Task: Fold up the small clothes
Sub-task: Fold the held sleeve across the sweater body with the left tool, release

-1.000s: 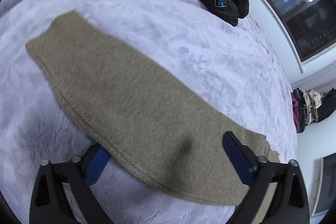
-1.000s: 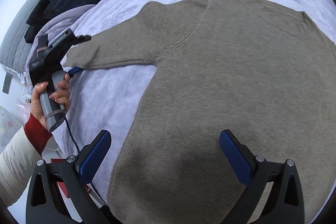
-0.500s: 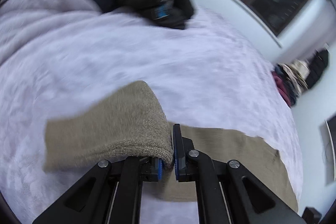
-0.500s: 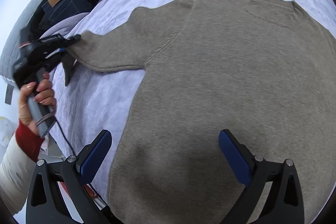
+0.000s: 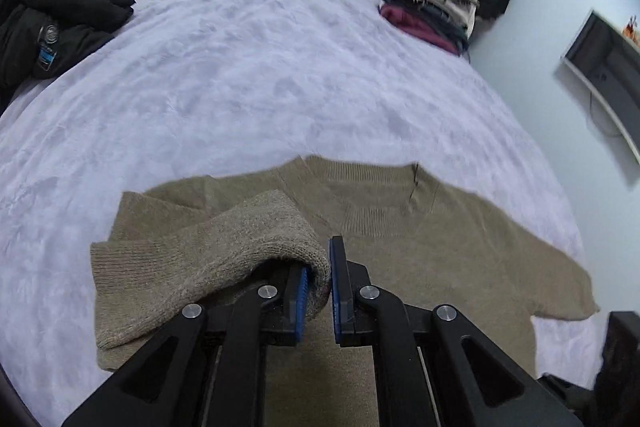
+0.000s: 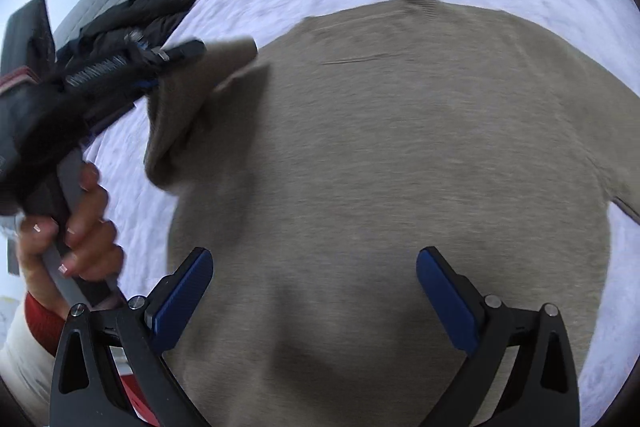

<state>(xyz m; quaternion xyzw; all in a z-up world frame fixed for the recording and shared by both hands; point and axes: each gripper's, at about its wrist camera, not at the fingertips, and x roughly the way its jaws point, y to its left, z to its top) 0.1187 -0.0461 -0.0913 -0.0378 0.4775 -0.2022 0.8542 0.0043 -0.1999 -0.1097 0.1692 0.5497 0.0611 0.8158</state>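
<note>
Sweater [image 5: 420, 267]: tan ribbed knit, flat on the plush lilac bedspread [image 5: 260, 75], collar away from the cameras. Since a second ago its sleeve [image 5: 224, 251] has left the bedspread, lifted over the body. Left gripper [image 5: 319, 283] pinches the sleeve's fold; right gripper [image 6: 314, 291] spread above the torso, probably not touching.

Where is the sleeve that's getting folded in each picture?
Left wrist: the sleeve sits low and centre-left, pinched in the left gripper.
Right wrist: the sleeve hangs upper left, lifted above the sweater's body.
Shared landmark: the black jacket on the bed.
</note>
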